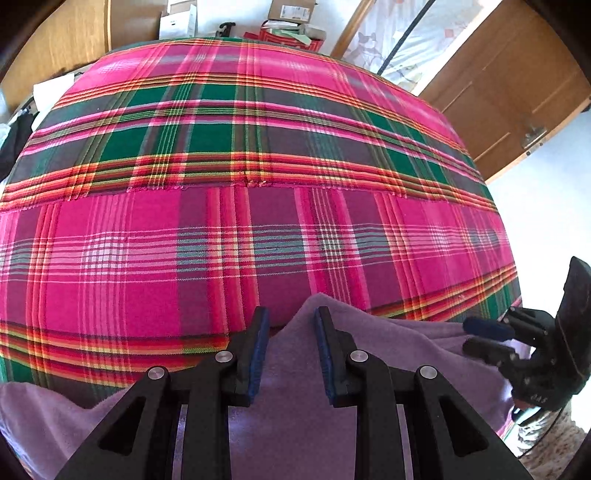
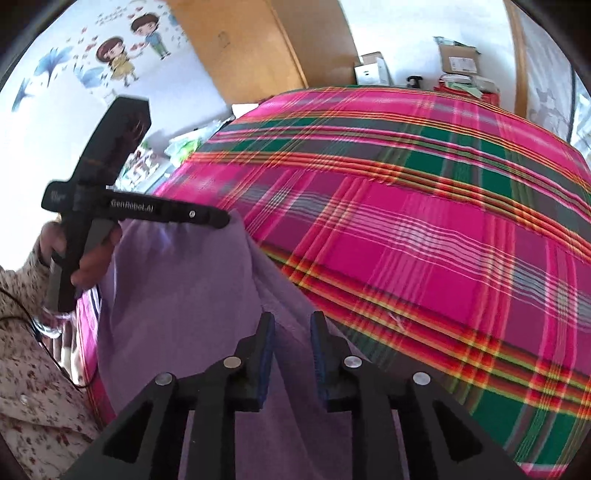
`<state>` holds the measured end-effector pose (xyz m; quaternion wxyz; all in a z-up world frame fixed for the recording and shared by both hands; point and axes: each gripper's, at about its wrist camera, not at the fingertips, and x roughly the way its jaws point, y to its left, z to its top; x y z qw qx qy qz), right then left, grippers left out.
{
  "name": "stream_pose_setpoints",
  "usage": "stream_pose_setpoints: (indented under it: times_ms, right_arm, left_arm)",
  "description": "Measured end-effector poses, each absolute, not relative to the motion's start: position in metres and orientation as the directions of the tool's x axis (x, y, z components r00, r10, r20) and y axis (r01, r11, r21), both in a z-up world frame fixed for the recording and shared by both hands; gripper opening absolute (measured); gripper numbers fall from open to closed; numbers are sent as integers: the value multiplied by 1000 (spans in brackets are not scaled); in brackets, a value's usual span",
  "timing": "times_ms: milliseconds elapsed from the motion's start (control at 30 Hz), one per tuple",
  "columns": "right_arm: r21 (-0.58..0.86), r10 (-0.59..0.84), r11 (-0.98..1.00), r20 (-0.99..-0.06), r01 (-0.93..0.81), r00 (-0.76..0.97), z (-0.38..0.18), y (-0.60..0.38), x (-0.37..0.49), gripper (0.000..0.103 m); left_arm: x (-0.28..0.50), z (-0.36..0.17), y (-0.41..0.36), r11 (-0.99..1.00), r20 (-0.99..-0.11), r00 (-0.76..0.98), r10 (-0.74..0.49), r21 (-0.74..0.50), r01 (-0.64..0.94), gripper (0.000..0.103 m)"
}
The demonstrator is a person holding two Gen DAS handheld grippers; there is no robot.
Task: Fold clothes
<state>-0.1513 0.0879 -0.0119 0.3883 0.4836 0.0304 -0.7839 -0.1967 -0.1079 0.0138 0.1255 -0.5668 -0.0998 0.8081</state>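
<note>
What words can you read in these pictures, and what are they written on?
"GenRobot.AI": white letters on the side of the left gripper, seen from the right wrist camera.
A small white mark on that gripper's end block: too small to read.
Labels on the cardboard boxes behind the plaid bedspread: too blurred to read.
A small raised mark on the right gripper: too small to read.
</note>
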Motion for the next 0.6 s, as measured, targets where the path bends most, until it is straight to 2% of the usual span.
stream_pose_setpoints:
  times_ms: [100,167,233,600]
  right_arm:
    - [326,-582,-690,-781,647,-227,-15,84,-152,20]
    - [317,-580,-688,-781,653,-232,-17,80,-153,10]
    - [310,-580,-685,-780,659,-235,-17,80,-153,5]
    - [318,-566,-734,-774,600,-283,-19,87,-160,4]
  left_arm:
    - [-197,14,-108,-949,-891,-328,314,-302,-89,27]
    - [-198,14,-106,-949,-890,-329,315,-303,-89,27]
    - [-198,14,-106,-949,-890,-330,316,-304,-88,27]
    - [-199,13,-107,-951,-889,-339,308,-294,-94,27]
